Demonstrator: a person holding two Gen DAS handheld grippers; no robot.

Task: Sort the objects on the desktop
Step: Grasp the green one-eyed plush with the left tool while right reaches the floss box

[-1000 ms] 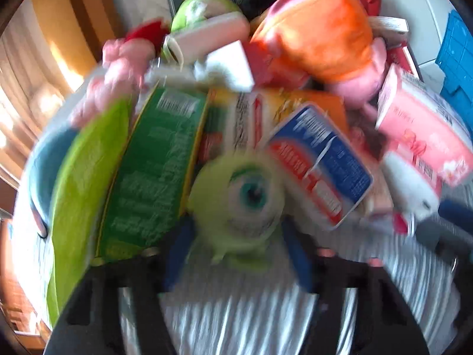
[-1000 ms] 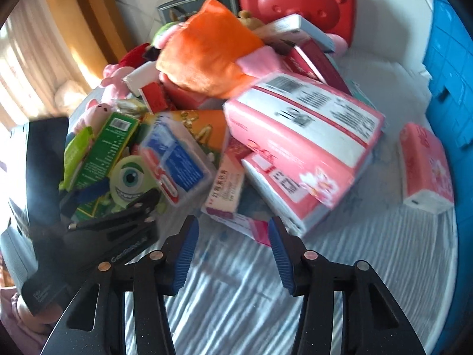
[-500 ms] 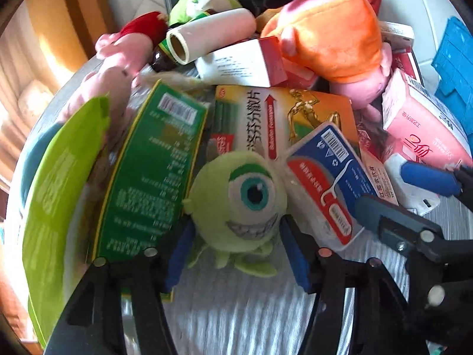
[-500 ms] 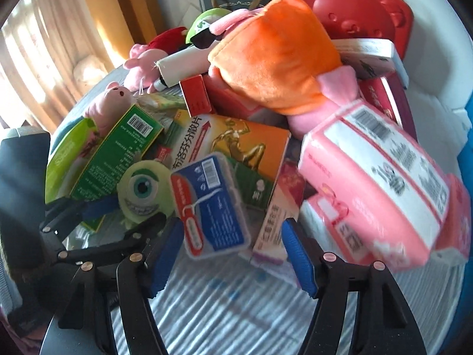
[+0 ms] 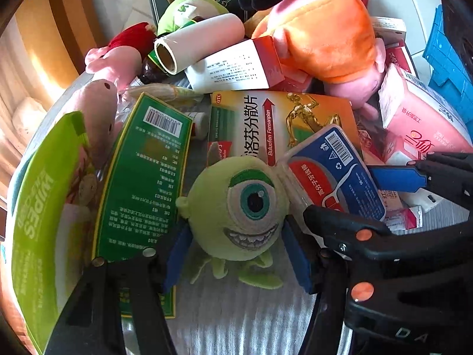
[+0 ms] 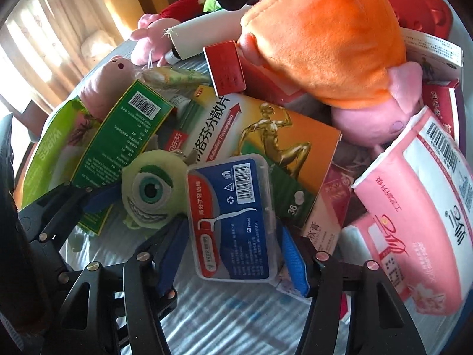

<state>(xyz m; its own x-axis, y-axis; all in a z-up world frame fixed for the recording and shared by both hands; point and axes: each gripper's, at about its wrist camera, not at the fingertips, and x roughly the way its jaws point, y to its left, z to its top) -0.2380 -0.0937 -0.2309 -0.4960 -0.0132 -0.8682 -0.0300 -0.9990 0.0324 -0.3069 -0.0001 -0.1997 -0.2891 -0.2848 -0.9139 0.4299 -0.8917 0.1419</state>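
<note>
A green one-eyed plush [image 5: 236, 207] [image 6: 147, 192] lies on the striped cloth at the front of a heap. My left gripper [image 5: 236, 236] straddles it, blue pads close at both sides, with no squeeze visible. Beside it on the right leans a clear floss-pick box with a blue label [image 6: 233, 207] [image 5: 334, 171]. My right gripper [image 6: 232, 230] [image 5: 340, 192] has this box between its fingers. Its jaws are closing, with the pads just beside the box's long edges. Both grippers point steeply down, side by side.
Behind the two lie a green carton [image 5: 142, 183], an orange medicine box [image 5: 280, 118], a big orange and pink plush [image 6: 325, 29] and pink tissue packs [image 6: 414, 207]. A green wipes pack [image 5: 38, 222] is at the left, a blue crate [image 5: 449, 68] at the right. Striped cloth [image 5: 236, 319] lies in front.
My right gripper has moved left and down from the tissue packs to straddle the floss box, and now shows in the left wrist view. The left gripper stayed around the plush.
</note>
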